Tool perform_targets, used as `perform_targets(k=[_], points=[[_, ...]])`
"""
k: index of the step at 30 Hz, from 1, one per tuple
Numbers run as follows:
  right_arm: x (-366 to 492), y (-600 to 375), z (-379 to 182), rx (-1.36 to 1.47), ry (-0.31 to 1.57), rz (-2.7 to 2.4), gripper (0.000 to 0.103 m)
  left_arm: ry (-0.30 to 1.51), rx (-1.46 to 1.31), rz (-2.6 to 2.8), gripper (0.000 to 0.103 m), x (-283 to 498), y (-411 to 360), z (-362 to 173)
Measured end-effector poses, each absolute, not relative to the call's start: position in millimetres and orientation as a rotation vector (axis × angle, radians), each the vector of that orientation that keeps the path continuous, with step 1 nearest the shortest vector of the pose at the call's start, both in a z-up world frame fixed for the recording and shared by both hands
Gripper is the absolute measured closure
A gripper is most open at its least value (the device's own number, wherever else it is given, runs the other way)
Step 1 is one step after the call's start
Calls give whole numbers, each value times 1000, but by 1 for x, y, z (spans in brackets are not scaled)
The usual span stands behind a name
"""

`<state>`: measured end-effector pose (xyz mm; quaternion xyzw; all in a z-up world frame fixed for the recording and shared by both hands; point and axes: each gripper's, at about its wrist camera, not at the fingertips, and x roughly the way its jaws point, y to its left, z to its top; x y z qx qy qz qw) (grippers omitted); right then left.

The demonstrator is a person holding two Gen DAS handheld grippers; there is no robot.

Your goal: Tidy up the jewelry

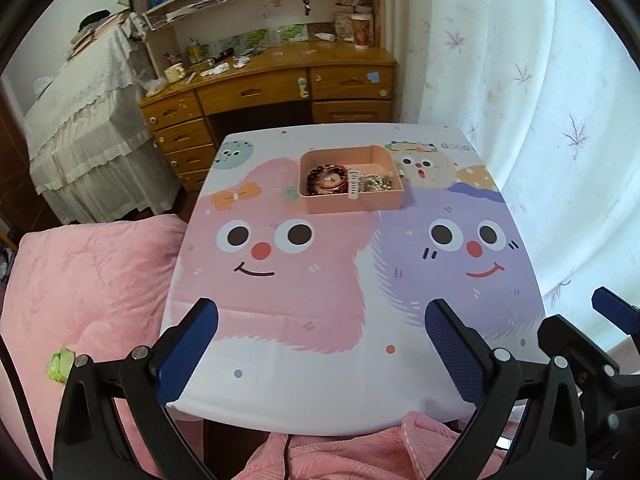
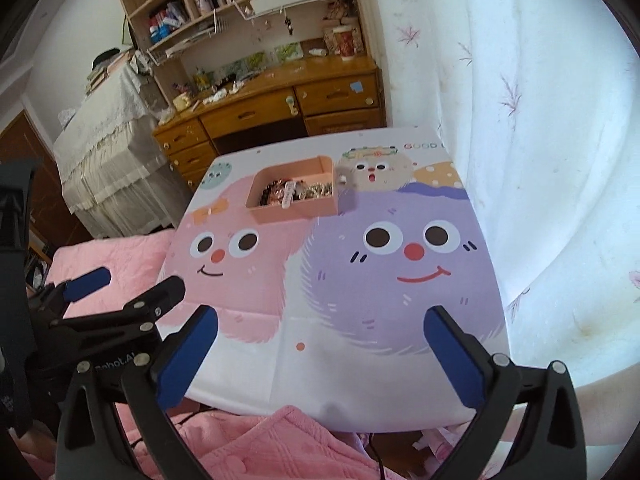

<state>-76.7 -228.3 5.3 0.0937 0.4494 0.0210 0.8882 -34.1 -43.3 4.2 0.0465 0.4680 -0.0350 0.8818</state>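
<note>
A pink box (image 1: 348, 202) (image 2: 294, 210) stands at the far middle of the small table (image 1: 320, 380) (image 2: 320, 380), which has a cartoon-face cover. Inside lie dark beaded bracelets (image 1: 326, 178), a white strip (image 1: 353, 185) and a silvery chain pile (image 1: 374, 183). In the right wrist view the contents (image 2: 288, 192) look small. My left gripper (image 1: 320, 308) hangs open over the table's near edge, nothing between its blue pads. My right gripper (image 2: 320, 316) is open and empty too, beside the left one (image 2: 124, 284).
A wooden desk (image 1: 280, 84) (image 2: 280, 96) with cluttered shelves stands behind the table. A cloth-covered piece of furniture (image 1: 88, 128) is at the far left. A pink quilt (image 1: 88, 280) lies left and near. A white curtain (image 1: 540, 120) hangs along the right.
</note>
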Motion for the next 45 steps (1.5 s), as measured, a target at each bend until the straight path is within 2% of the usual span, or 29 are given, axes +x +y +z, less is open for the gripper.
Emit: perform_targets(k=[45], points=[[-82, -212, 9, 123, 912, 54, 0, 935, 92, -72, 1, -41, -44, 10]])
